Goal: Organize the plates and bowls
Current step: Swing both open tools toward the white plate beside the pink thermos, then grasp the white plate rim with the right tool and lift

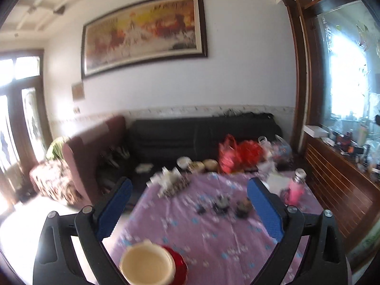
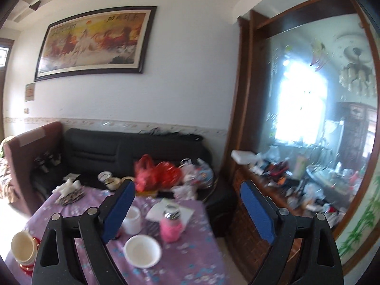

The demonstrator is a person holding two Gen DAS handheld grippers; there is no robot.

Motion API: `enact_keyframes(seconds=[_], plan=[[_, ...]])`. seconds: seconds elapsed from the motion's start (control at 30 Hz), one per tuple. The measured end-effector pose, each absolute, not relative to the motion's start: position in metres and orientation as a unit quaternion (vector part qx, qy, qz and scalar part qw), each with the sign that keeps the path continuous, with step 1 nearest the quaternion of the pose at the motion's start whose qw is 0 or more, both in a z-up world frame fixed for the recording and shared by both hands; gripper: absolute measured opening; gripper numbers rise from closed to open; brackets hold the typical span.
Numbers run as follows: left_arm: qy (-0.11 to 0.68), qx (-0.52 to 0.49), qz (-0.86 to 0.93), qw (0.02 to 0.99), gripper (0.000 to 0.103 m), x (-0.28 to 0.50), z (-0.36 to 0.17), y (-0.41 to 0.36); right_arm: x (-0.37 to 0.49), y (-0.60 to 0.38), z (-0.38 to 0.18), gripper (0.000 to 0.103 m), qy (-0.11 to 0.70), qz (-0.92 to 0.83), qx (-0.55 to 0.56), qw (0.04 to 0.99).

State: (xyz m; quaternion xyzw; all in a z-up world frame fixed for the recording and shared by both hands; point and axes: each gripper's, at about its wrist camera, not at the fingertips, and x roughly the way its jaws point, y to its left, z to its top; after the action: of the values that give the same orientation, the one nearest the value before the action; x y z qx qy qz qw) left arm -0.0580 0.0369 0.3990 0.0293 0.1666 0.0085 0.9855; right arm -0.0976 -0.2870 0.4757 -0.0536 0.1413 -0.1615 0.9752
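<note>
The tabletop [image 2: 194, 268] is covered by a purple patterned cloth and taken as landmark. At its near left edge a cream bowl [image 1: 147, 263] is stacked on a red plate [image 1: 178, 260], below and between the spread, empty fingers of the left hand-held gripper [image 1: 190, 201]. Toward its middle a white bowl [image 2: 142, 251] lies just below the left finger of the right hand-held gripper [image 2: 187, 204], likewise released. A pink bottle [image 2: 171, 223] stands just behind that bowl.
</note>
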Motion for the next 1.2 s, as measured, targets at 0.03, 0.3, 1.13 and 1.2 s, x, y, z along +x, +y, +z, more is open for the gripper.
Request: enact_keyframes(seconds=[0.03, 0.3, 1.13, 1.2], plan=[[0.161, 0.035, 0.016, 0.986, 0.101, -0.052, 0.408, 0.031, -0.095, -0.292, 0.489, 0.093, 0.139, -0.175, -0.059, 0.973], [0.166, 0.074, 0.016, 0.983, 0.103, -0.002, 0.403, -0.024, -0.062, -0.317, 0.502, 0.098, 0.143, -0.187, -0.029, 0.971], [0.451, 0.008, -0.103, 0.887, 0.088, 0.170, 0.090, -0.123, 0.105, -0.366, 0.080, 0.079, 0.350, -0.087, 0.245, 0.900], [0.455, 0.010, -0.104, 0.884, 0.088, 0.176, 0.081, -0.128, 0.109, -0.366, 0.072, 0.079, 0.348, -0.084, 0.251, 0.899]])
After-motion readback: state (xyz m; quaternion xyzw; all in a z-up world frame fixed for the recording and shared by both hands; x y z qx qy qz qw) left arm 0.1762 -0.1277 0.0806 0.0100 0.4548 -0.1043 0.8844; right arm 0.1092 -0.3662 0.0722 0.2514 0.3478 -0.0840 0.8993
